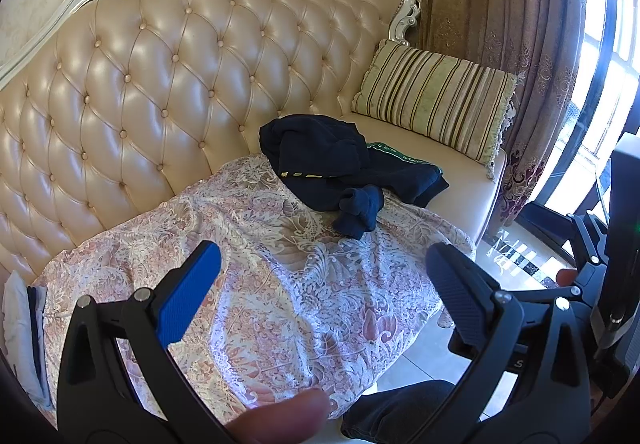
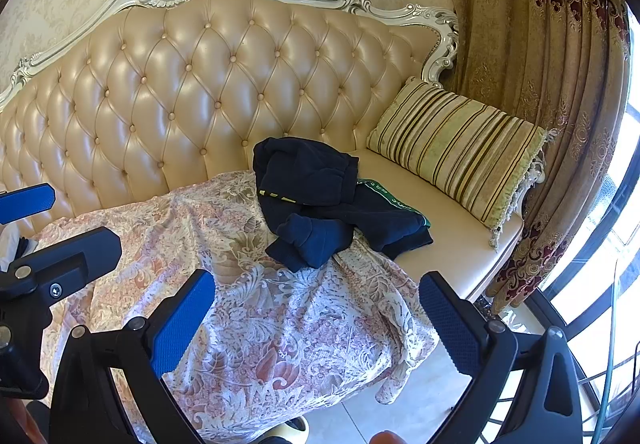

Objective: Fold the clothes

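1. Both tools hang over the sofa with nothing in them: the left hand-held gripper [image 1: 324, 276] has its jaws spread wide, blue pad at 9 o'clock and black pad at 3 o'clock, and the right hand-held gripper [image 2: 316, 308] is spread the same way.
2. Clothes to fold – a dark navy garment [image 1: 344, 168] – lie in a crumpled heap at about 12 o'clock from either tool, well apart from the fingertips.
3. Its fabric looks thick and soft, bunched into rolls, with one rolled end [image 2: 316, 240] pointing toward the cameras.
4. A short pale yellow dashed mark [image 2: 276, 197] shows on its near-left side, and a green band [image 2: 394, 198] with lettering edges it at 2 o'clock.
5. The heap sits partly on a floral pink-and-white cover [image 1: 256, 284] and partly on the bare seat of the cream tufted sofa [image 2: 224, 84].
6. A striped cushion [image 1: 436, 96] leans at the sofa's end, at 2 o'clock from the heap, not touching it.
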Demonstrator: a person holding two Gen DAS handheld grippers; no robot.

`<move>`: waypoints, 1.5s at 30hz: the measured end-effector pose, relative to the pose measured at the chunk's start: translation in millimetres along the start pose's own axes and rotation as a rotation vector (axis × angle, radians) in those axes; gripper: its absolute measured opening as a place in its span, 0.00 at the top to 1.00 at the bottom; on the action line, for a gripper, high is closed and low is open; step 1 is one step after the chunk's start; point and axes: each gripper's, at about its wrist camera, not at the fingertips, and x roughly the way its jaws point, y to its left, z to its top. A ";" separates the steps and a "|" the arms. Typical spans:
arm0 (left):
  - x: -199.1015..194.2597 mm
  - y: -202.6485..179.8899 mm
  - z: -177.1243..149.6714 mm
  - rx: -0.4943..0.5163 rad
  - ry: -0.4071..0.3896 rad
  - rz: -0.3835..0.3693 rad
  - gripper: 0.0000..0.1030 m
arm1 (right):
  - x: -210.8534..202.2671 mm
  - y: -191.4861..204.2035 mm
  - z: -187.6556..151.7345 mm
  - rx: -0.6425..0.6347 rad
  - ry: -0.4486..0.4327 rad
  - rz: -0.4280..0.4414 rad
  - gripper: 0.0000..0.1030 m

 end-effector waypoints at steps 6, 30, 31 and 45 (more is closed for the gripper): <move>1.7 -0.4 -1.0 -0.001 0.003 0.002 0.00 | 1.1 0.4 -1.2 -0.001 0.003 -0.001 0.00; 263.5 82.9 24.8 -0.112 0.132 -0.262 0.20 | 170.9 -99.4 -29.8 0.409 0.147 0.252 0.00; 292.2 83.8 33.4 -0.106 0.154 -0.281 0.34 | 183.9 -104.9 -23.7 0.423 0.140 0.258 0.00; 441.2 43.5 95.3 0.010 0.134 -0.174 0.10 | 274.6 -148.1 5.9 0.404 0.017 0.231 0.00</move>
